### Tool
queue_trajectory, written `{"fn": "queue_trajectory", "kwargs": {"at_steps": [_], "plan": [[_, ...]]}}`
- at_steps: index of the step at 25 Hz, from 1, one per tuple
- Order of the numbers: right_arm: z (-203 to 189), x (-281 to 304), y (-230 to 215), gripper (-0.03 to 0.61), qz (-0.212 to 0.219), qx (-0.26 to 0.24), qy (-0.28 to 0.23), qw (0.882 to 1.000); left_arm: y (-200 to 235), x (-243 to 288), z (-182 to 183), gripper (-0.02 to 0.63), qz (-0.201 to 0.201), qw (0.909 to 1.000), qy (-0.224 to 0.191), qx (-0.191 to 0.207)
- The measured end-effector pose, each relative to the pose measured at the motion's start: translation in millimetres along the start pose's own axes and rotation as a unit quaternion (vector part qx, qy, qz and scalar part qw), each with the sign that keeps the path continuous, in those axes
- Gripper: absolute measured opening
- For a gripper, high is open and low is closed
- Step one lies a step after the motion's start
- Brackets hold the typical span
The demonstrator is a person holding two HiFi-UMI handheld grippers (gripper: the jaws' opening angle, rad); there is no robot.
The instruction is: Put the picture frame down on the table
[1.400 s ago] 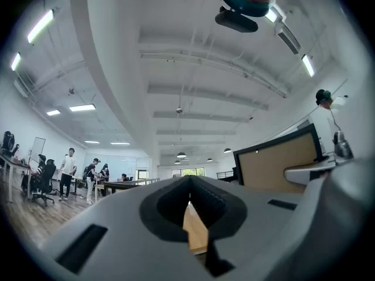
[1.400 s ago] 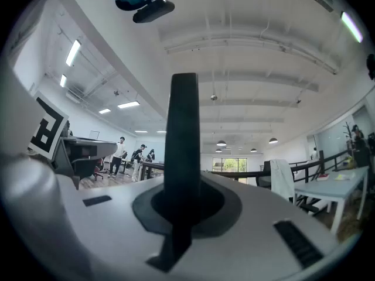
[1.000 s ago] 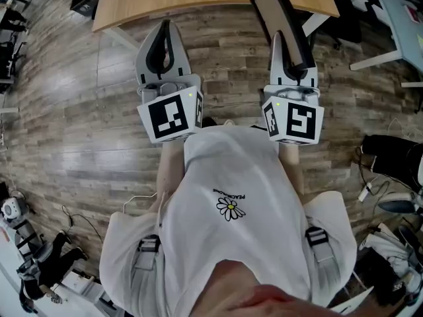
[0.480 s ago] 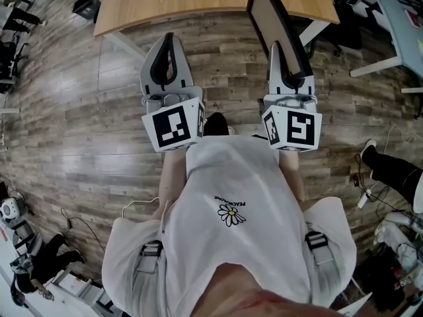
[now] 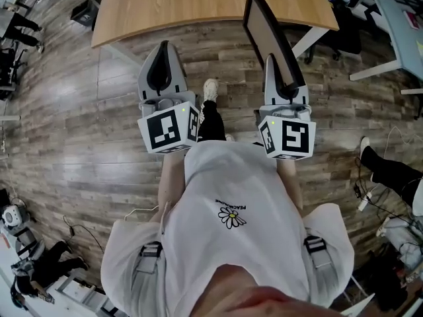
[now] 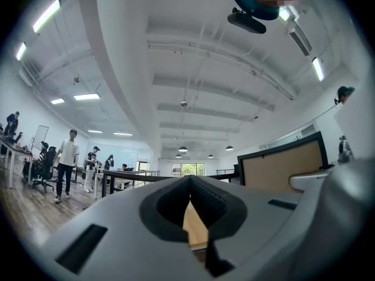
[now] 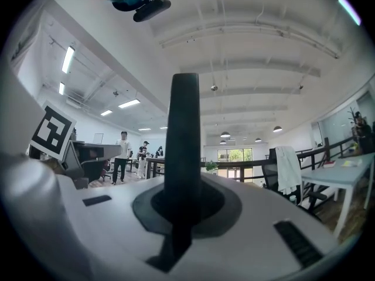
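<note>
In the head view the picture frame (image 5: pixel 266 33), black-edged with a beige panel, stands on edge in my right gripper (image 5: pixel 277 63), which is shut on its lower edge. Its top reaches over the near edge of the wooden table (image 5: pixel 192 2). In the right gripper view the picture frame (image 7: pixel 184 139) shows edge-on as a dark upright bar clamped in the right gripper (image 7: pixel 183 201). My left gripper (image 5: pixel 163 46) is held level beside it, shut and holding nothing. The left gripper view has the left gripper (image 6: pixel 188 181) closed, with the picture frame (image 6: pixel 287 168) to its right.
The wearer's shoe (image 5: pixel 210 88) steps forward on the wood floor between the grippers. A white desk (image 5: pixel 400 15) stands at the right, with another person's leg (image 5: pixel 390 170) and cables below it. Several people stand far off in the office.
The wearer has stepped toward the table. Both grippers and the frame have moved forward, so the frame's top now overlaps the table edge. A shoe has come into view.
</note>
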State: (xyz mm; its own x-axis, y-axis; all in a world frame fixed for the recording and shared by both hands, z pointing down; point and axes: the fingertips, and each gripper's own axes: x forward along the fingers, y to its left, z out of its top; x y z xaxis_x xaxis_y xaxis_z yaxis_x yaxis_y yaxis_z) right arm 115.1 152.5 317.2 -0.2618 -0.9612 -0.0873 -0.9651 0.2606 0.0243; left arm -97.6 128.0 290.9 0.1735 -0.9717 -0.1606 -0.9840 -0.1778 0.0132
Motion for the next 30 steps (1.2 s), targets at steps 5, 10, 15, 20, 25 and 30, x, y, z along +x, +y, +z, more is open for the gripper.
{"fn": "queue_trajectory", "kwargs": {"at_steps": [5,10,15,20,25,30], "plan": [[-4,24,-23,0.018,-0.023,-0.010,0.005,1.000,-7,41,-9,0.015,-0.019,0.9998,0.000,-0.010],[-22,68,-38,0.020,-0.038,-0.011,0.022,0.999,-7,89,-25,0.017,-0.040,0.9992,0.001,-0.007],[-31,136,-46,0.019,-0.040,-0.026,0.033,0.998,16,154,-40,0.017,-0.037,0.9992,0.006,-0.012],[-24,223,-55,0.019,-0.047,-0.053,0.038,0.997,48,232,-46,0.015,-0.035,0.9993,0.013,-0.007],[-16,307,-54,0.020,-0.044,-0.105,0.046,0.992,85,307,-48,0.017,-0.032,0.9994,0.008,-0.013],[-12,358,-54,0.020,-0.044,-0.140,0.056,0.988,106,358,-56,0.015,-0.027,0.9994,0.014,-0.017]]}}
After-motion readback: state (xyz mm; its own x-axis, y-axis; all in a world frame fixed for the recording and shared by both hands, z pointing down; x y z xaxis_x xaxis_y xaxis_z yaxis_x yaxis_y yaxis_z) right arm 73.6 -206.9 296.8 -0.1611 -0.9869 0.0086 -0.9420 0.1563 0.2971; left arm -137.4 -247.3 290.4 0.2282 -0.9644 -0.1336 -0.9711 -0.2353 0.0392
